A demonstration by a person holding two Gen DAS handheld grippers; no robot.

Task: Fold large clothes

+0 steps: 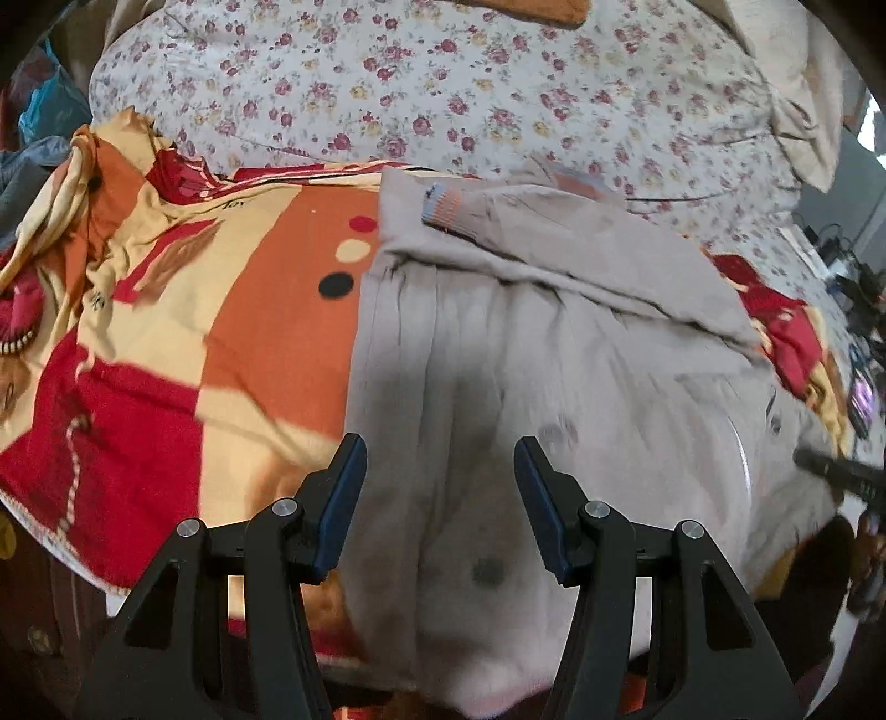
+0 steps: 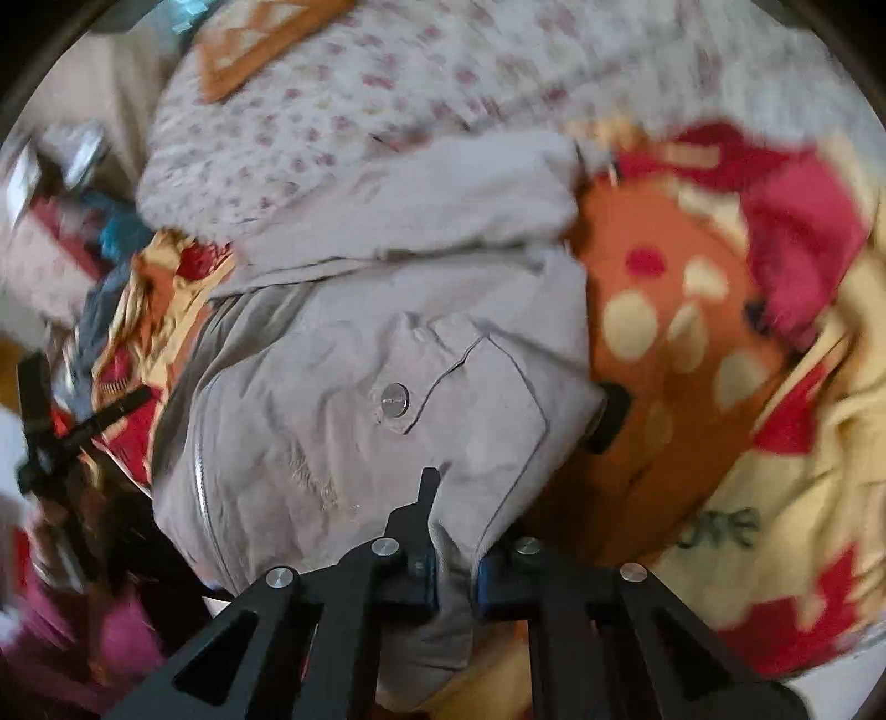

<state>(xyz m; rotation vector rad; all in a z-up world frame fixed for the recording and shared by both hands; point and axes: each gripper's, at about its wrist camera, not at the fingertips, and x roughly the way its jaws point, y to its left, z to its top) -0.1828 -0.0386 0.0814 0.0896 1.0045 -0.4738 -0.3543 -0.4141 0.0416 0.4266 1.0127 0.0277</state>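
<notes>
A large beige jacket (image 1: 554, 343) lies spread on a red, orange and cream blanket (image 1: 166, 332) on a bed. One sleeve with a striped cuff (image 1: 446, 207) is folded across its top. My left gripper (image 1: 440, 498) is open and empty just above the jacket's near part. In the right wrist view the jacket (image 2: 360, 360) shows a metal snap button (image 2: 395, 400) and a chest pocket (image 2: 487, 410). My right gripper (image 2: 457, 581) is shut on a fold of the jacket's near edge. That view is blurred.
A floral bedsheet (image 1: 443, 83) covers the bed behind the blanket, with an orange cushion (image 2: 260, 50) at its far end. A cream pillow (image 1: 803, 111) lies far right. The right gripper's black frame (image 1: 841, 471) shows at the right edge. Clutter stands beside the bed (image 2: 50, 194).
</notes>
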